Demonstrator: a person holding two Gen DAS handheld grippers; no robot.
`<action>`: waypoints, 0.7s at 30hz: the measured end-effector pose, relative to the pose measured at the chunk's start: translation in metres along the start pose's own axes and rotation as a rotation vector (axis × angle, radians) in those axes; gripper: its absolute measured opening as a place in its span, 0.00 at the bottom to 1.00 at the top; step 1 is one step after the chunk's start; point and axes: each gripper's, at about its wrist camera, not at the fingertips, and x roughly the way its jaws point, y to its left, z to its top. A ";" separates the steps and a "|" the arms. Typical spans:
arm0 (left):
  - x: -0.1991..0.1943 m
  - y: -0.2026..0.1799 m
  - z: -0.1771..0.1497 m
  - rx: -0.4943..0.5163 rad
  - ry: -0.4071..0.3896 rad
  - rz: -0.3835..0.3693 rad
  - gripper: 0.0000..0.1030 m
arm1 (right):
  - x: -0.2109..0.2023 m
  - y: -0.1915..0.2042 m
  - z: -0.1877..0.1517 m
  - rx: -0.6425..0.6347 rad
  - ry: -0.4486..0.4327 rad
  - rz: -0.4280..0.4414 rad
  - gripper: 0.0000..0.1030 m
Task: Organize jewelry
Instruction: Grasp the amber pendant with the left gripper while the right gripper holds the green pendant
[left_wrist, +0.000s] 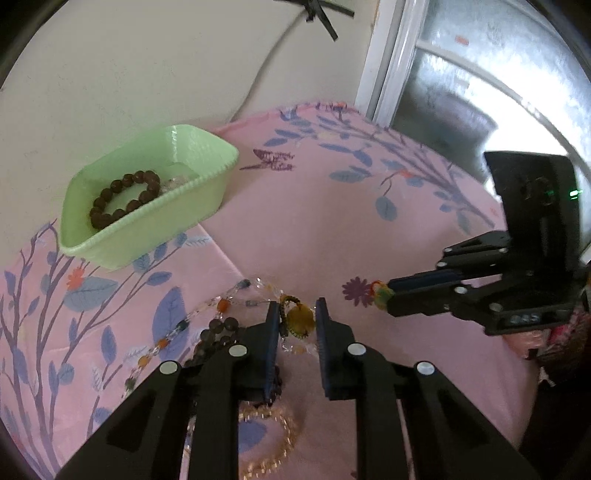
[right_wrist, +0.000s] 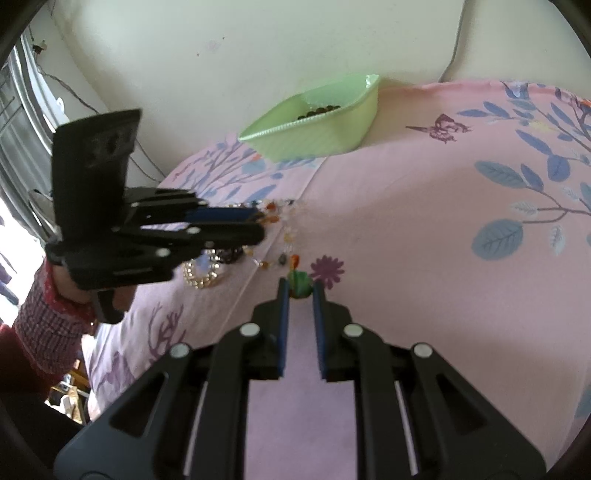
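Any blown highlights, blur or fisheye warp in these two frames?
Left wrist view: the window at upper right is glary and smeared; the pale green plastic tray stays readable; the pink floral tablecloth bows toward the edges. Right wrist view: daylight blows out the left edge; the left gripper looks motion-blurred, while the right gripper is sharper around a small green bead.

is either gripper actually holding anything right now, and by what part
The right gripper pinches a small green bead piece at its fingertips. The left gripper straddles a yellowish pendant, jaws apart; whether it grips cannot be told.
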 end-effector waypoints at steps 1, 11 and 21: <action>-0.006 0.002 -0.001 -0.014 -0.013 -0.011 0.22 | -0.001 0.000 0.000 0.003 -0.007 0.002 0.12; -0.040 0.029 -0.010 -0.201 -0.097 -0.231 0.22 | 0.001 -0.002 0.000 0.045 -0.002 0.056 0.12; -0.051 0.064 -0.031 -0.429 -0.178 -0.378 0.22 | 0.001 -0.002 0.001 0.039 0.000 0.054 0.12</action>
